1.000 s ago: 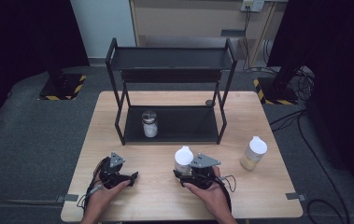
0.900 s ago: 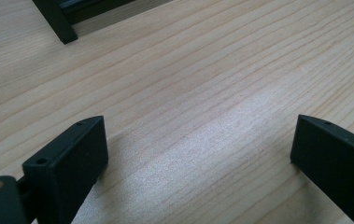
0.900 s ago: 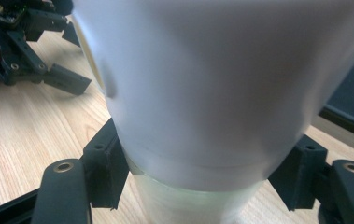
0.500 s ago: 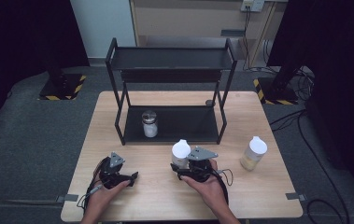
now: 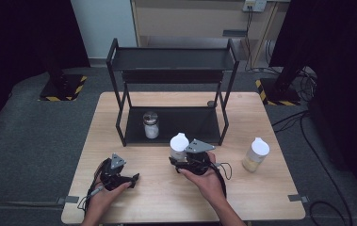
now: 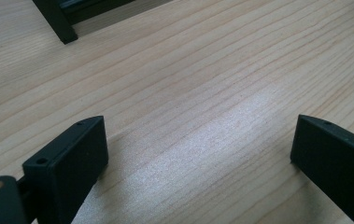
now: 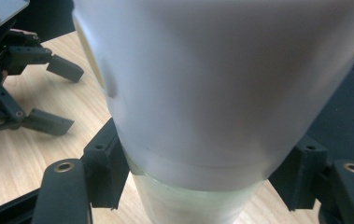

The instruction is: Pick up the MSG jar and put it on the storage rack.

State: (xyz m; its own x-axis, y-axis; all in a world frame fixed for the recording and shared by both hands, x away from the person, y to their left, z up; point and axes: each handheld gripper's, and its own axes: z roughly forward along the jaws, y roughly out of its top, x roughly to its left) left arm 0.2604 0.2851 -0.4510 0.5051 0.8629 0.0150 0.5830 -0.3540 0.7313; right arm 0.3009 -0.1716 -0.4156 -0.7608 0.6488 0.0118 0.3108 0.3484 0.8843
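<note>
**Right hand-held gripper lifts the white-capped jar toward the rack**

Nearest the person, the left hand-held gripper [image 5: 130,179] rests low over the pale wooden counter [image 5: 119,141] at its front left, in the same spot as a second ago. Its jaws are spread wide with nothing between them; in the left gripper view the left hand-held gripper [image 6: 198,149] has bare wood grain between its two black pads.

Just to its right, the right hand-held gripper [image 5: 176,157] pinches the clear jar with a white conical cap [image 5: 179,144], pads pressed on the glass just under the cap, as the right gripper view shows [image 7: 202,93]. The jar stands upright. Compared with a second ago, this hand and its jar have shifted a little to the left and farther from the person, closer to the front edge of the black metal two-tier rack [image 5: 228,94].

On the rack's lower shelf stands a small glass jar with a silver lid [image 5: 150,125], unmoved. Off to the right, on the counter and well apart from the held jar, sits a second white-capped jar holding yellowish contents [image 5: 255,154], also where it was.
</note>
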